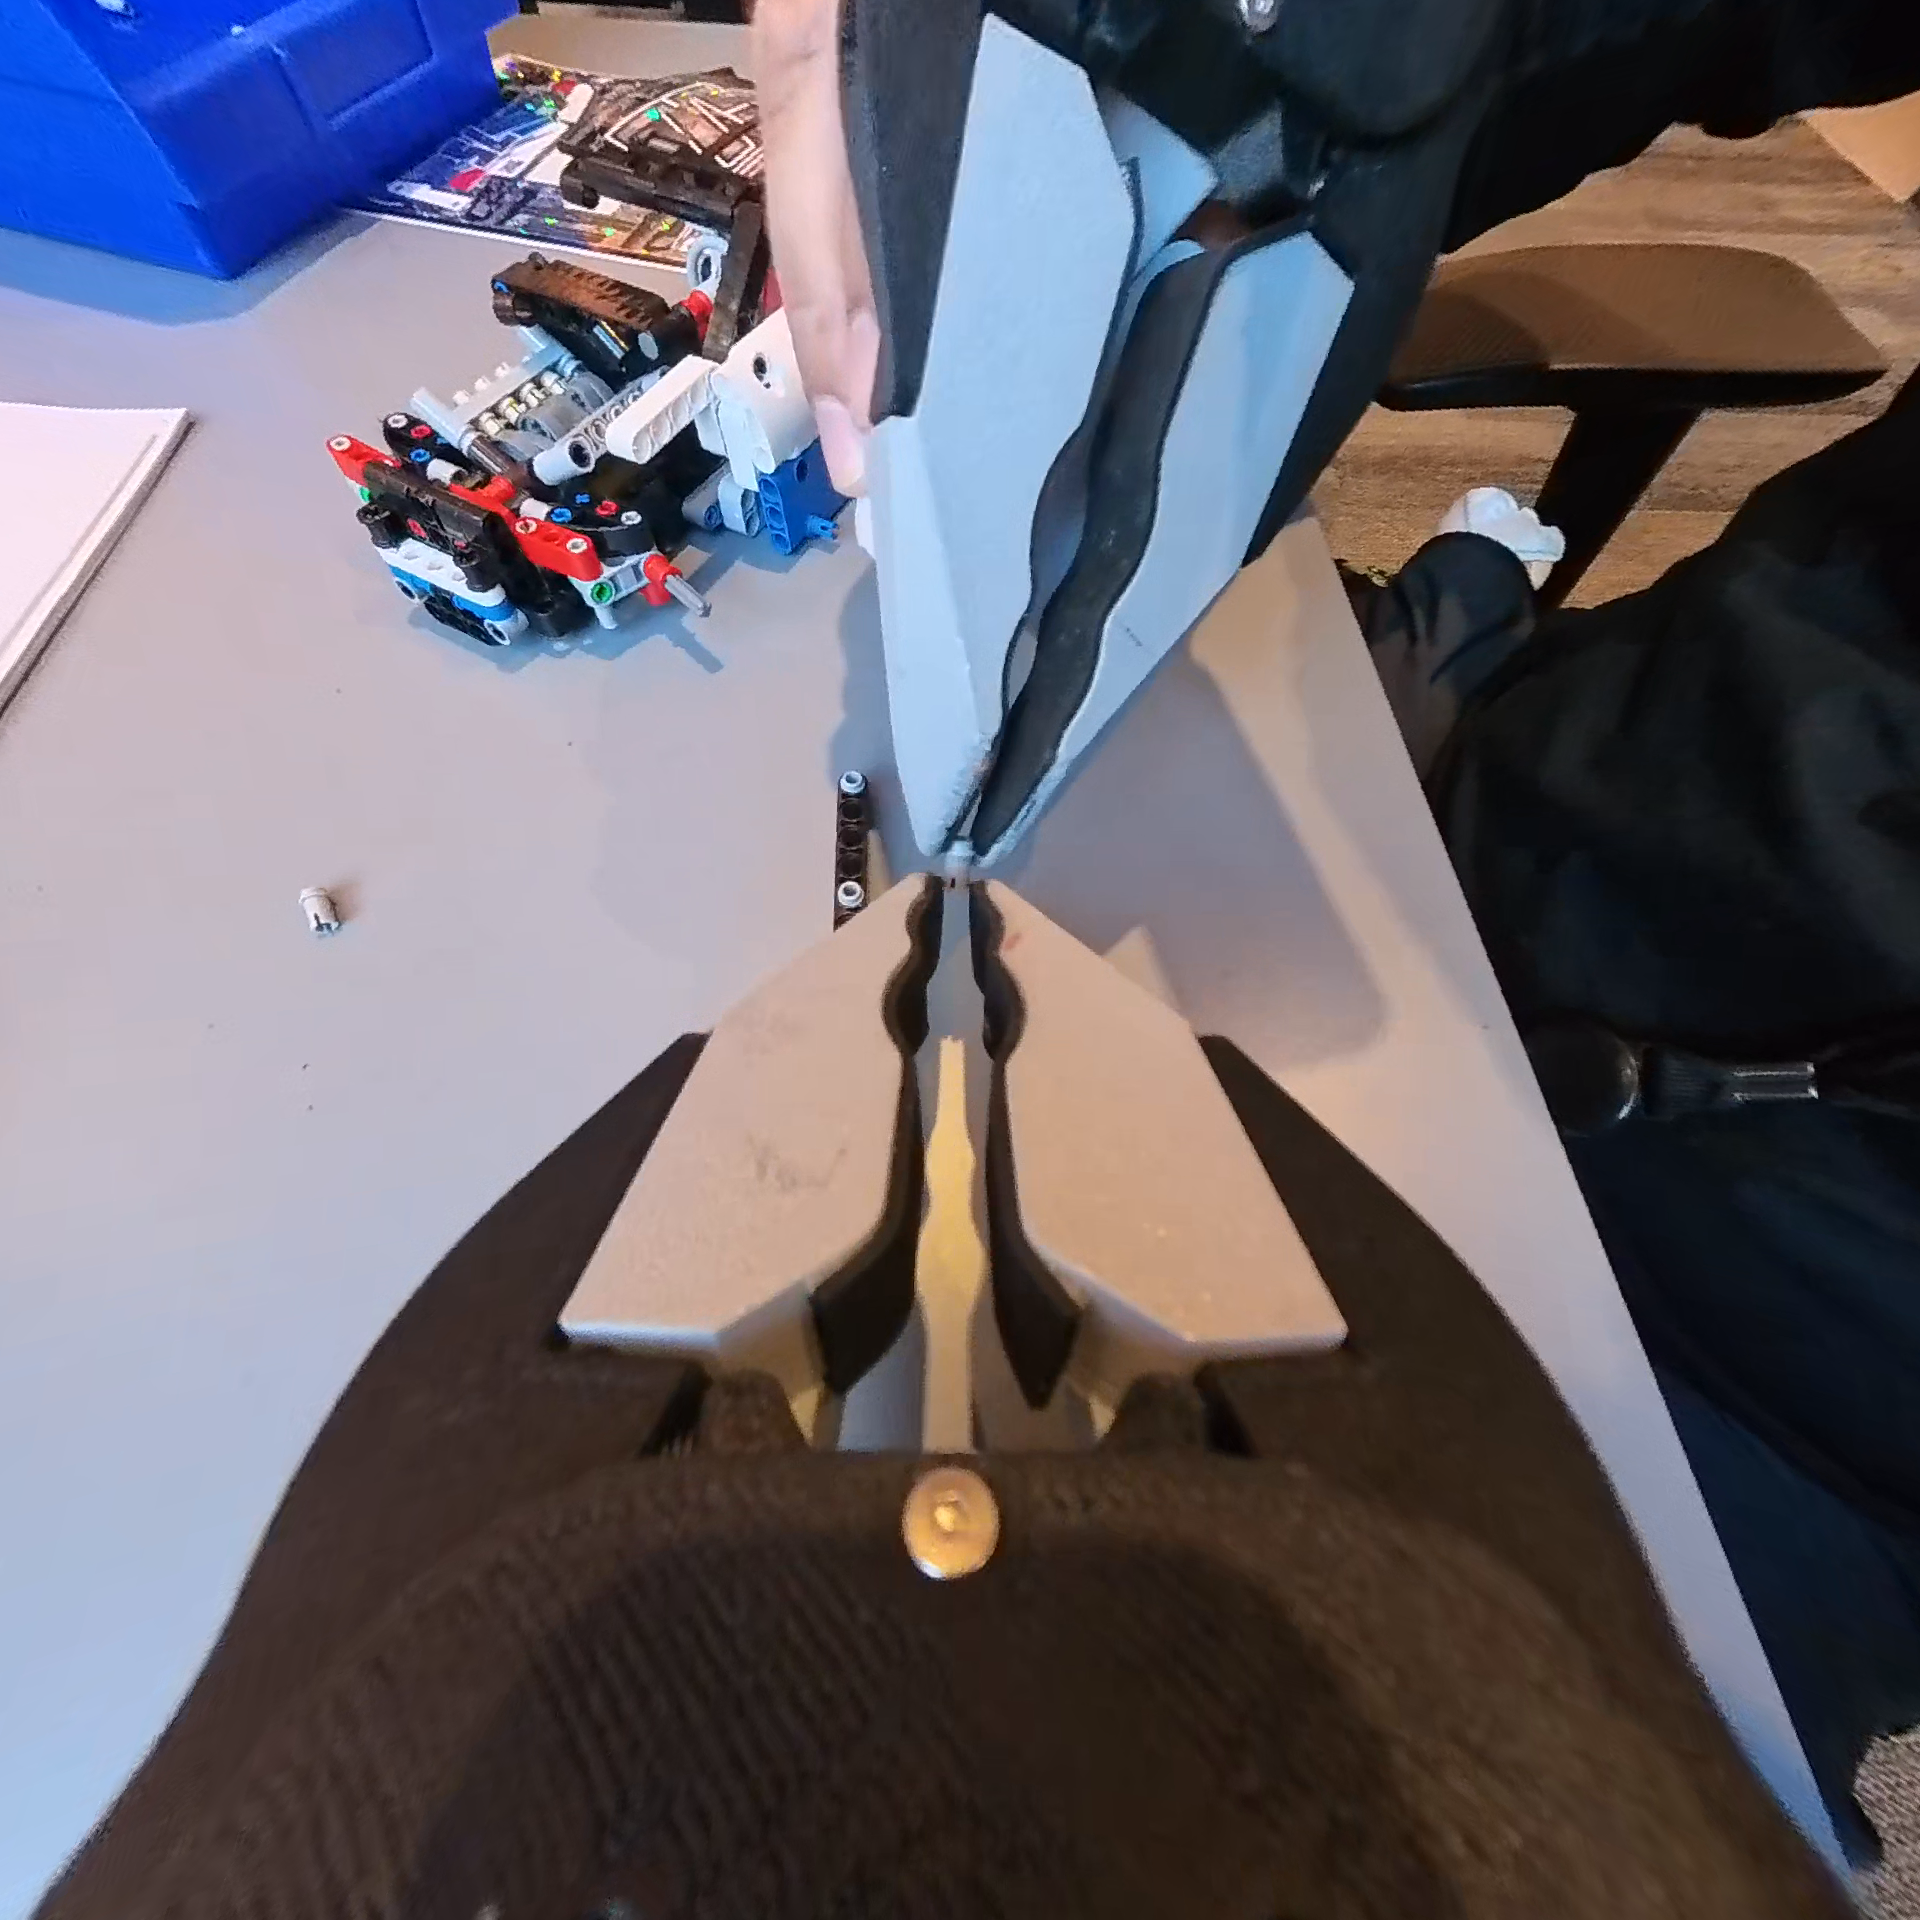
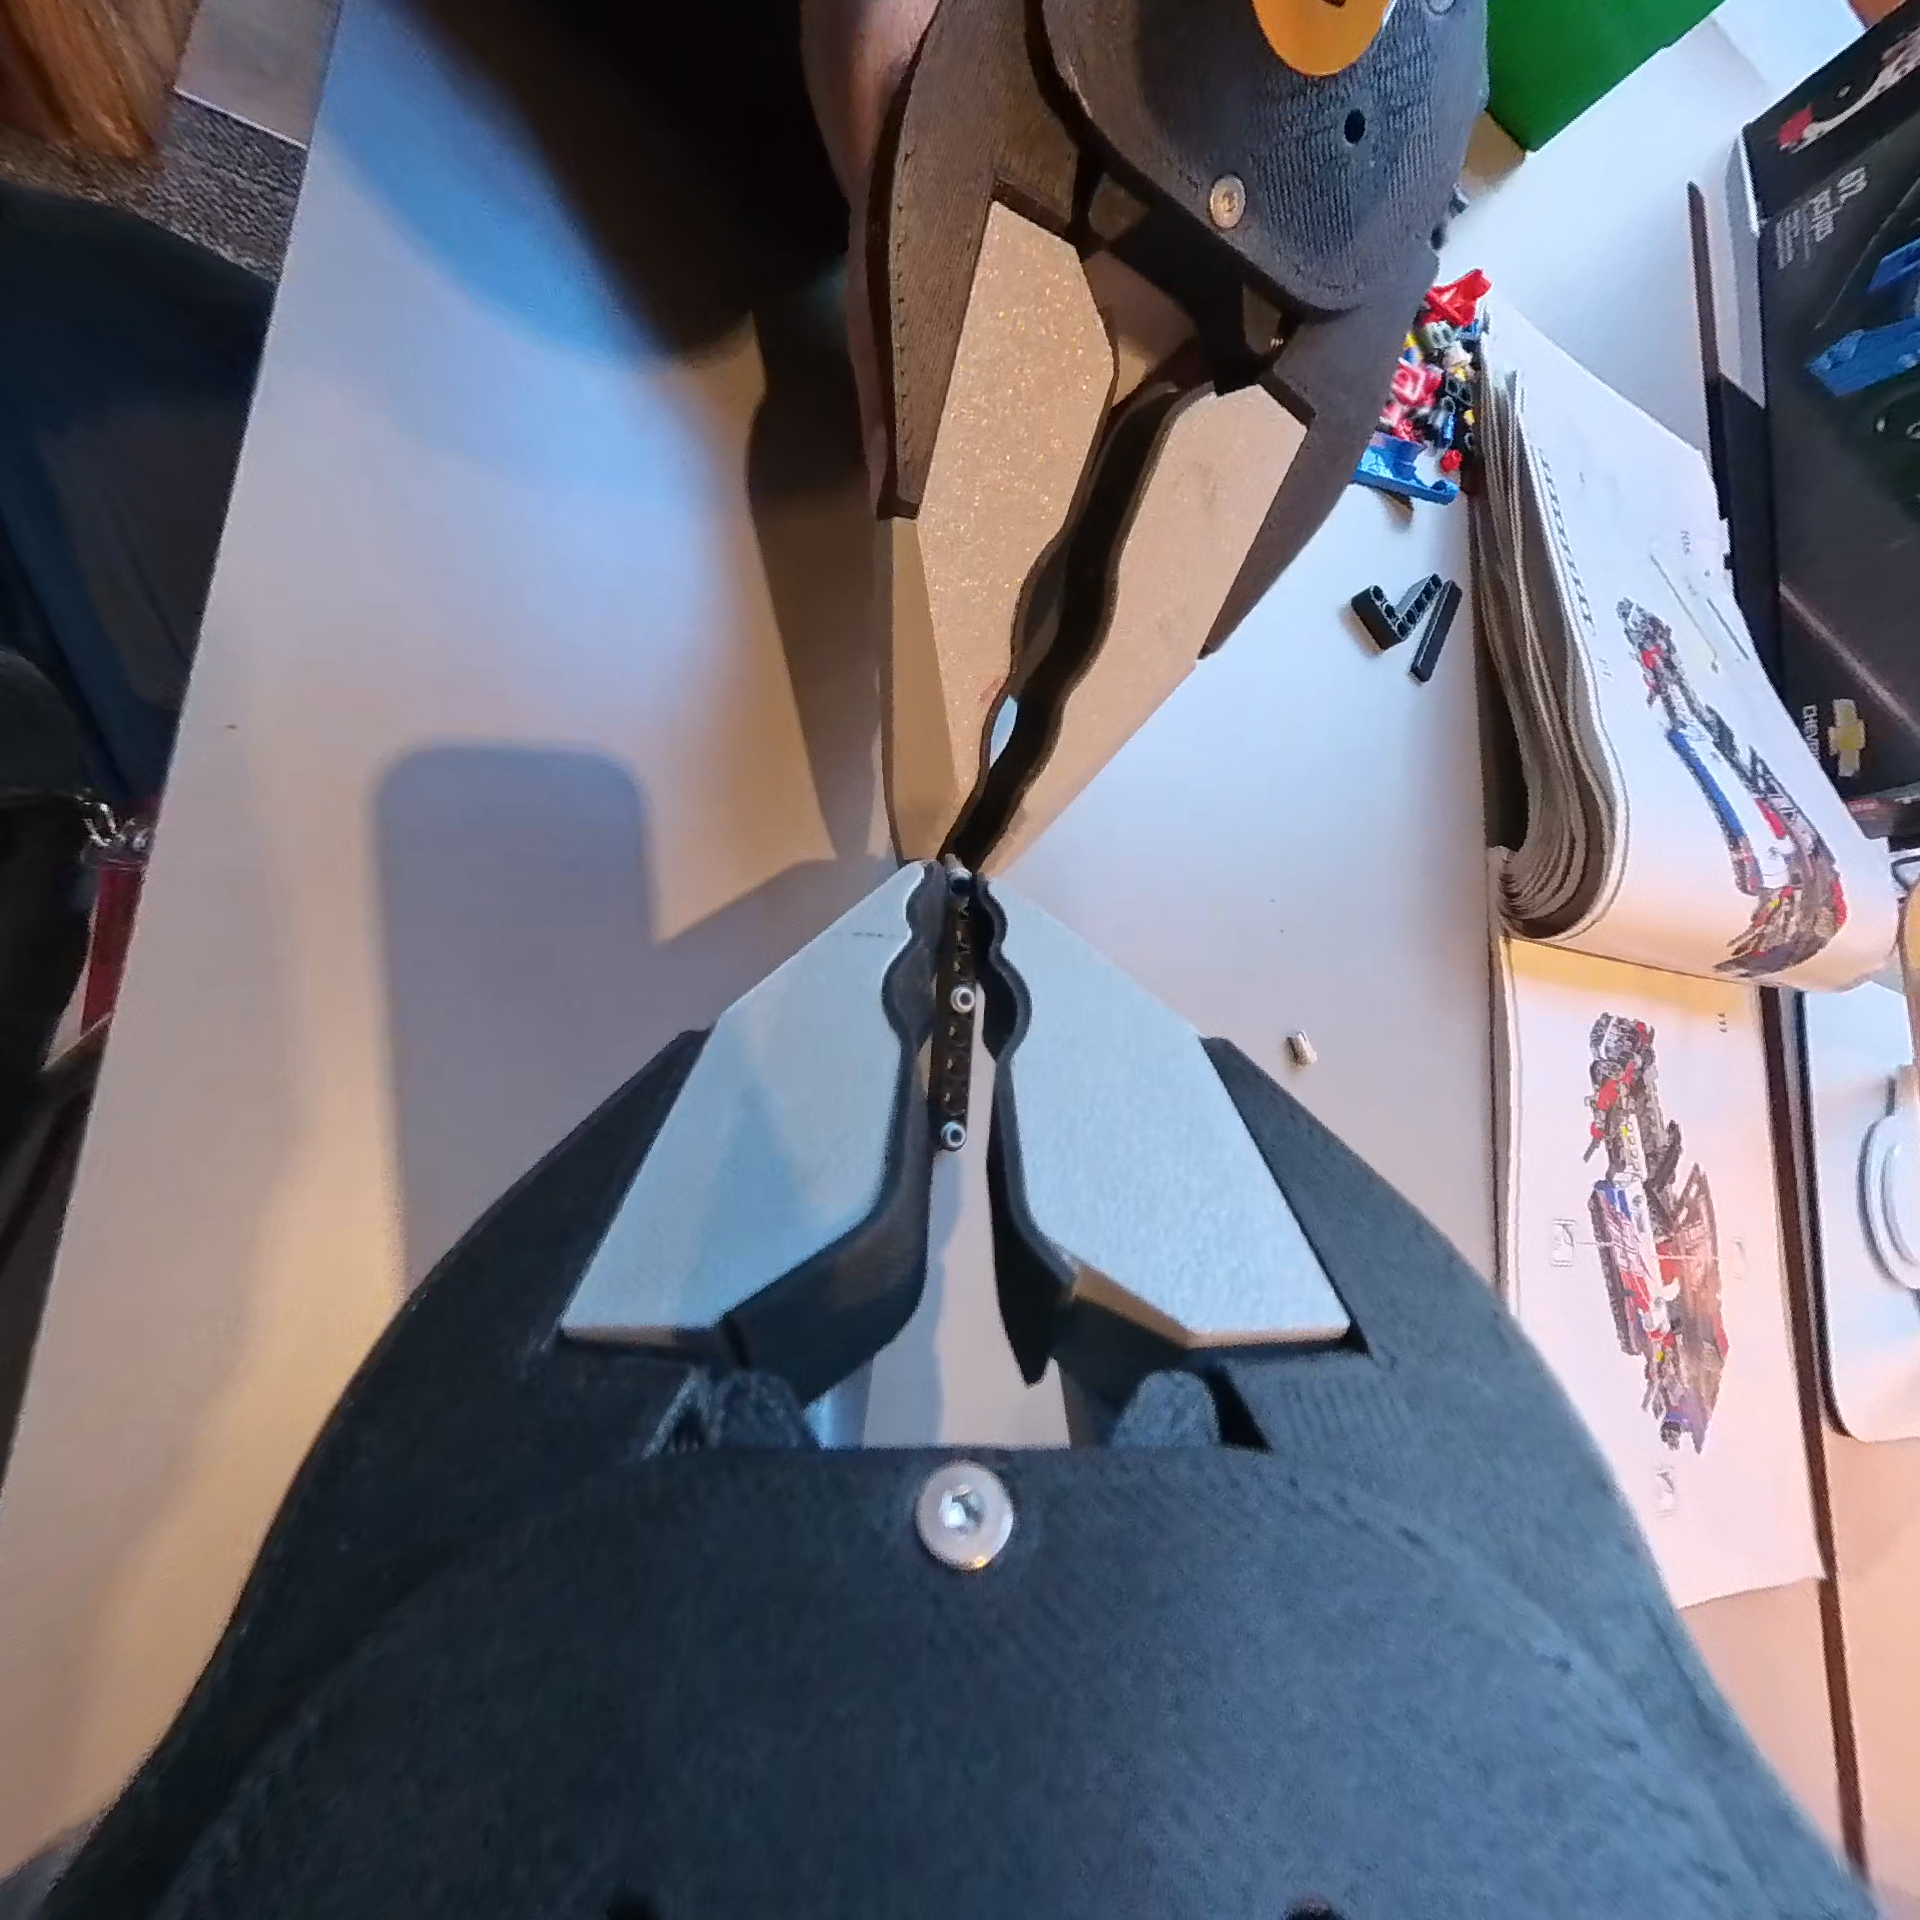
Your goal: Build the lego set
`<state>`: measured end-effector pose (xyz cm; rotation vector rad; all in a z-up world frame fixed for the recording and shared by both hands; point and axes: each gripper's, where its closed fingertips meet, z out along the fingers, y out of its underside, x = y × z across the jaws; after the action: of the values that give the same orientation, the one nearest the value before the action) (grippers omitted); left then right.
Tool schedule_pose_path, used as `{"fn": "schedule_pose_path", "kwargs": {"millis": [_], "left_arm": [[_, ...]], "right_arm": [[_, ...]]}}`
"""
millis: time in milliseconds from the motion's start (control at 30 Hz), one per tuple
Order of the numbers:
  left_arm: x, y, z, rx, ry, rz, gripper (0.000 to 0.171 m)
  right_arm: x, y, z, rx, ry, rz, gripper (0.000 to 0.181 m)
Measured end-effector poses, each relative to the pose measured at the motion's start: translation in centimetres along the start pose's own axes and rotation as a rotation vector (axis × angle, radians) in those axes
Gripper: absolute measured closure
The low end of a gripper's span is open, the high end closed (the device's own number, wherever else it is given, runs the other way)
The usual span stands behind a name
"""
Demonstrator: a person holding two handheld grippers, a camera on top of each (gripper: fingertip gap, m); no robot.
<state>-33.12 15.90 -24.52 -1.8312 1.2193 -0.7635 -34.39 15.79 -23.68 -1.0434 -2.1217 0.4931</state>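
My right gripper (image 2: 956,883) is shut on a small grey pin (image 1: 958,854) and holds it just above the grey table (image 1: 416,1039). In the left wrist view it comes down from the top (image 1: 961,844). My left gripper (image 1: 953,889) meets it tip to tip, with its tips closed around the pin's other end. A black beam (image 1: 852,842) with grey pins in its holes lies beneath them. It shows through the gap between my right gripper's fingers (image 2: 954,1039), and my left finger hides part of it.
A part-built Lego model (image 1: 582,468) stands at the back, and a loose grey pin (image 1: 322,912) lies to the left. A blue bin (image 1: 208,125) is at the far left. Open instruction booklets (image 2: 1662,831), black angled beams (image 2: 1403,613) and loose parts (image 2: 1434,353) are there too. The table edge (image 1: 1455,831) runs close on the right. My left and right fingertips are right by each other.
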Motion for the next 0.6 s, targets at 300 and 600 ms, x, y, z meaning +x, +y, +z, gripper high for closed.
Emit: {"fn": "schedule_pose_path", "kwargs": {"millis": [300, 600], "left_arm": [[-0.2, 0.2, 0.1, -0.015, -0.021, 0.014, 0.170], [-1.3, -0.4, -0.2, -0.026, -0.202, 0.195, 0.171]], "right_arm": [[0.0, 0.3, 0.2, 0.001, 0.019, -0.014, 0.179], [0.8, 0.3, 0.1, 0.062, -0.010, 0.256, 0.179]]}}
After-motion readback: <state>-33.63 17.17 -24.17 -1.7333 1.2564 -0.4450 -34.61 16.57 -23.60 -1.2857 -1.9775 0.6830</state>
